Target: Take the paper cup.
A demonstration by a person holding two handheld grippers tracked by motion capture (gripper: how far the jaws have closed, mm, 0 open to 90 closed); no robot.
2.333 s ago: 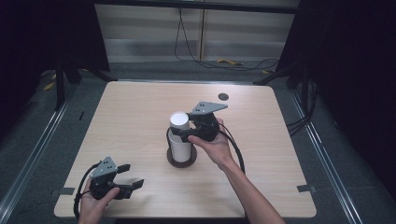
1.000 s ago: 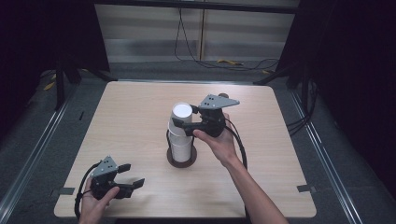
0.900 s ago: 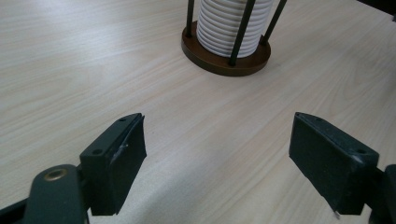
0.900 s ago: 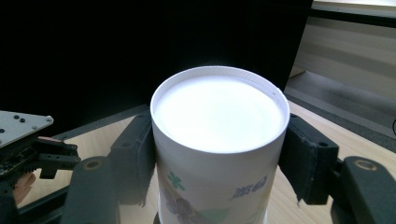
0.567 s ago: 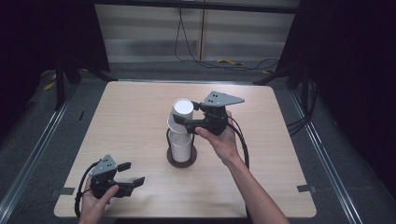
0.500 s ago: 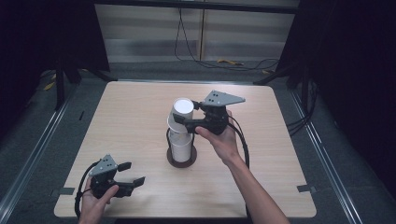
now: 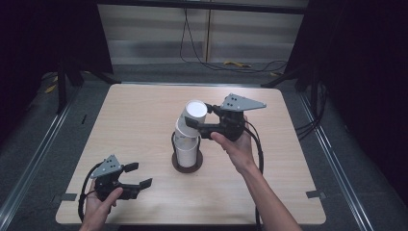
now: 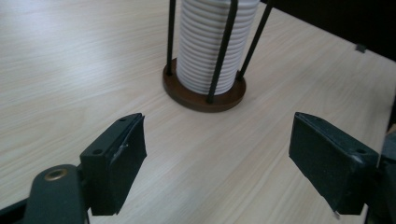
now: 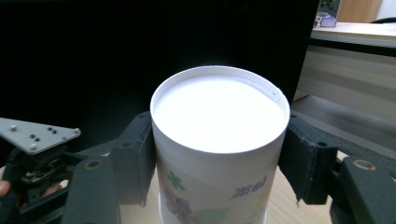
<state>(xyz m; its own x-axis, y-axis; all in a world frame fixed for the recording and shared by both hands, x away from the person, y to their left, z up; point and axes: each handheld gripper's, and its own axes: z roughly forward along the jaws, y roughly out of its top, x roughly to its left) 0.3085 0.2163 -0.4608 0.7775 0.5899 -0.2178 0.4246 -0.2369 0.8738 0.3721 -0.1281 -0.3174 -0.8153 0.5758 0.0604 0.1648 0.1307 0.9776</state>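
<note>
One paper cup (image 9: 218,154) between right tongs (image 9: 219,163)

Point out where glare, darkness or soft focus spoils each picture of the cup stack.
High view: the table is evenly lit, its surroundings dark; the top cup's base glares white. Right gripper view: the paper cup is blown out on its flat end, sharp against a black backdrop, between the right gripper pads. Left gripper view: the left gripper looks slightly soft, the cup stack crisp.
</note>
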